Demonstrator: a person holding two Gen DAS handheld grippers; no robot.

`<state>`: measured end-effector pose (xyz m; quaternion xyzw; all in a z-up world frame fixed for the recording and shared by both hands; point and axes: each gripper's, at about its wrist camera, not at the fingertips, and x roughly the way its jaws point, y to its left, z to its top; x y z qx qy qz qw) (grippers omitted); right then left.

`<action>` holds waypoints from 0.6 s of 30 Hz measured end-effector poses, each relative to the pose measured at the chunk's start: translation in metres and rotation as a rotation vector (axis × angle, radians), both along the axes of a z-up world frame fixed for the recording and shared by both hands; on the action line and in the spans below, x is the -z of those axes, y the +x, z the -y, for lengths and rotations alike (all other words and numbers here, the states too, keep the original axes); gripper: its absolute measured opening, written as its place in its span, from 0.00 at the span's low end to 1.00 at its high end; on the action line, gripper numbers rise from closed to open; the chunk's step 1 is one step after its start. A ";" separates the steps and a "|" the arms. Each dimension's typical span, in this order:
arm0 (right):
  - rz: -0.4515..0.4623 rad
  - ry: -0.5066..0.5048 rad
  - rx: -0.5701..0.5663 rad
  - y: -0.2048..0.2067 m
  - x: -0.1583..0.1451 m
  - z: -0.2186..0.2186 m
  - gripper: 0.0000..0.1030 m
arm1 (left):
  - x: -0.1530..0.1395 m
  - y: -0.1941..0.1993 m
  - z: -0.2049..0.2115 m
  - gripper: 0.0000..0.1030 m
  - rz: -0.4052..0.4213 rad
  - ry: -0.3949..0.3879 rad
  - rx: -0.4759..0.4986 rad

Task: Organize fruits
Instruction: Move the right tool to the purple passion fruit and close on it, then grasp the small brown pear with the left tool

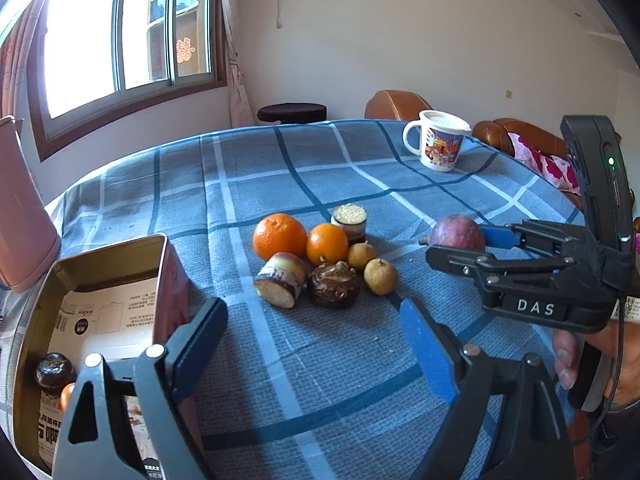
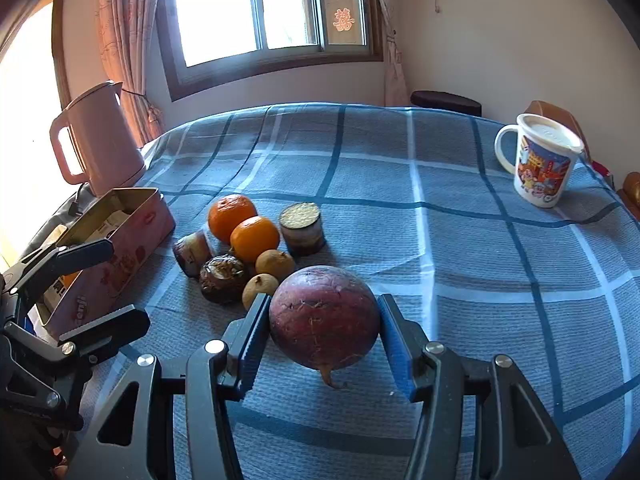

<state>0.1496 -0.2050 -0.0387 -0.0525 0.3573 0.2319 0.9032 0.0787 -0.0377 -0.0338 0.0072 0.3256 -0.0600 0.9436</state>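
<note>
The right hand-held gripper (image 2: 324, 340) has a purple fruit (image 2: 324, 318) between its blue pads; the left pad touches the skin, while a thin gap may remain at the right pad, so a firm grip cannot be confirmed. The fruit sits low over the checked cloth of the counter (image 2: 460, 240), stem end toward the camera. The left hand-held gripper (image 1: 312, 344) is wide open with nothing between its fingers, hovering just beside the open tin (image 1: 108, 280).

Just behind the purple fruit lies the cluster: two oranges (image 2: 244, 228), two small tan fruits (image 2: 275, 264), a dark wrinkled fruit (image 2: 224, 278), a cut piece (image 2: 192, 252) with purple skin, and a short cut cylinder (image 2: 302, 228) standing on end. The nearest tan fruit lies just beside the right gripper's left finger. The tin stands left of the cluster.

A pink kettle (image 2: 96, 136) stands behind the tin, and a lidded cartoon mug (image 2: 540, 160) is well apart at the far right.

Only the left wrist view looks into the tin: printed packets line it, with a dark wrinkled fruit (image 1: 54, 372) and something small and orange (image 1: 67, 394) in its near corner. That view also shows the person's hand (image 1: 592, 356) on the right gripper's handle. The right wrist view shows the tin's pink outer wall and the purple fruit's rough skin.
</note>
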 end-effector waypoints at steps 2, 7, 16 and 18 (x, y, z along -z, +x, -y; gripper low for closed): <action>0.010 -0.012 0.022 0.002 -0.001 0.006 0.54 | 0.000 0.005 0.008 0.76 -0.012 -0.013 0.024; 0.012 -0.012 0.057 0.006 -0.001 0.019 0.54 | 0.006 0.021 0.035 0.60 -0.045 0.011 0.077; 0.009 0.014 0.074 0.007 -0.001 0.028 0.54 | 0.017 0.054 0.067 0.36 -0.122 0.071 0.104; 0.008 0.023 0.076 0.007 -0.001 0.029 0.54 | 0.017 0.056 0.070 0.36 -0.118 0.085 0.101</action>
